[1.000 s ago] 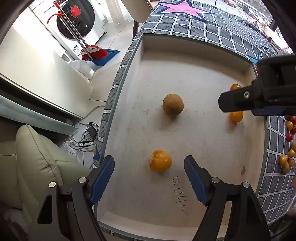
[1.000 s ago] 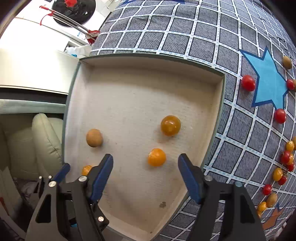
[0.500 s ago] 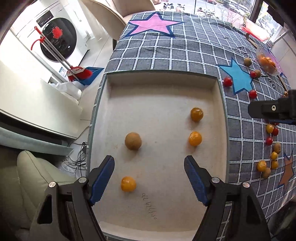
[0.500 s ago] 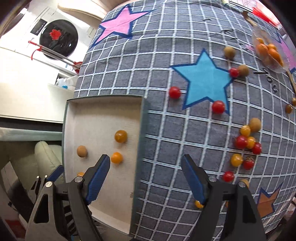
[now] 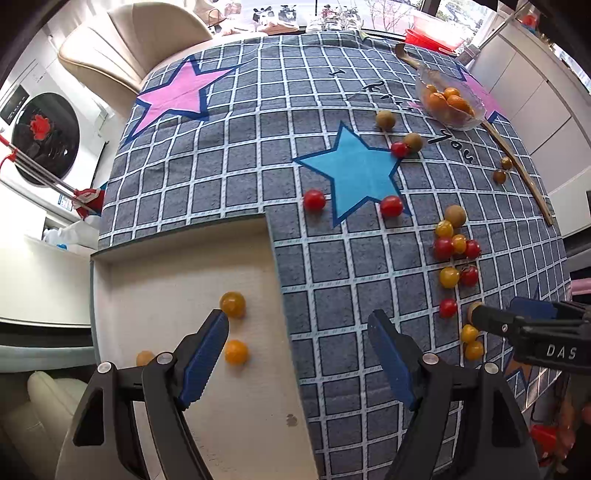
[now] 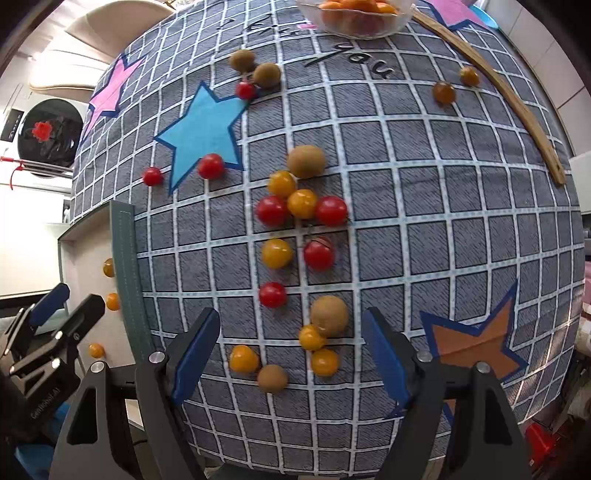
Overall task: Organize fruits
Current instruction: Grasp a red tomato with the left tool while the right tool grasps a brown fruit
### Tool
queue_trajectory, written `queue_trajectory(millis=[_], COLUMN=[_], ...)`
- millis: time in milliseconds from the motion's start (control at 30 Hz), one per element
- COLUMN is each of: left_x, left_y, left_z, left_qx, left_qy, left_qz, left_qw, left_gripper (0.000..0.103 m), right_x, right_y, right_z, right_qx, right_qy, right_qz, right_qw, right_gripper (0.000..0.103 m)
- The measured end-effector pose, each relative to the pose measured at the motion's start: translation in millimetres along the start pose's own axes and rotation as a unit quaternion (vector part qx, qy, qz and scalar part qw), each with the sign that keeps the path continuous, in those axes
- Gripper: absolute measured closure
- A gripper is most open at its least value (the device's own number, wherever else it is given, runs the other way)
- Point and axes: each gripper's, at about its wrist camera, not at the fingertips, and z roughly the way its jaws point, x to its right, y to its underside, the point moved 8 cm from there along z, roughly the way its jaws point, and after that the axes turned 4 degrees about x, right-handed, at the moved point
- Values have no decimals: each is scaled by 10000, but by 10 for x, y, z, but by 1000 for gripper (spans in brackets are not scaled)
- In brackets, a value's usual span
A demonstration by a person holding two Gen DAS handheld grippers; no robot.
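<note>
Left hand-held gripper (image 5: 297,325) released, nothing between its blue pads, hanging over the right wall of the shallow tray (image 5: 177,273) on the counter. Tray holds two orange tomatoes (image 5: 232,303) just beside the left pad, at about 12 and 5 o'clock of its tip, plus a third fruit at tray's 8 o'clock, partly hidden.

Right hand-held gripper (image 6: 291,325) also released, empty, above the loose fruit pile (image 6: 295,210) on the checked cloth (image 6: 424,221). Between its pads: a brown longan (image 6: 328,315), yellow tomatoes touching it at 6 o'clock, a red tomato (image 6: 272,294) at its 10 o'clock. More red and yellow tomatoes clustered toward 12 o'clock. Glass bowl (image 6: 354,18) of orange fruit at far 12 o'clock edge. Blue star (image 6: 201,133) at 10 o'clock.
</note>
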Motion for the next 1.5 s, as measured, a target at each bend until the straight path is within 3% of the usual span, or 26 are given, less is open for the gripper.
queue_trajectory(millis=[233,500,667,933,1067,1167,1233,1400,1500], left_x=[402,641,691,778,823,871,891,925,951], left_y=[-304,-524,-621,-692,-744,-781,-781,-765,-716], left_z=[327,683,869,1014,1038,1031,1022,958,901], left_qx=[-59,-110,-127,-152,-128,-101,-79,-35,-53], left_qy=[77,23,-80,-104,-133,-19,-59,53,150], left_qz=[241,428,496,545,499,438,445,404,411], left_qw=[9997,9990,9987,9983,9986,9990,9990,9992,9990], left_gripper=[24,24,24,24,25,42,45,76,78], right_x=[291,236,240,254,149,107,28,38,118], right_y=[134,195,185,126,94,123,174,166,123], right_z=[49,203,276,332,382,388,398,404,385], right_qx=[-83,-191,-211,-175,-131,-104,-90,-106,-132], right_qy=[61,-59,-19,25,163,208,220,171,54], right_qz=[83,28,-82,-330,-514,-571,-538,-471,-383], right_qw=[9999,9998,9997,9993,9985,9981,9983,9987,9992], right_gripper=[21,22,36,39,49,58,62,74,74])
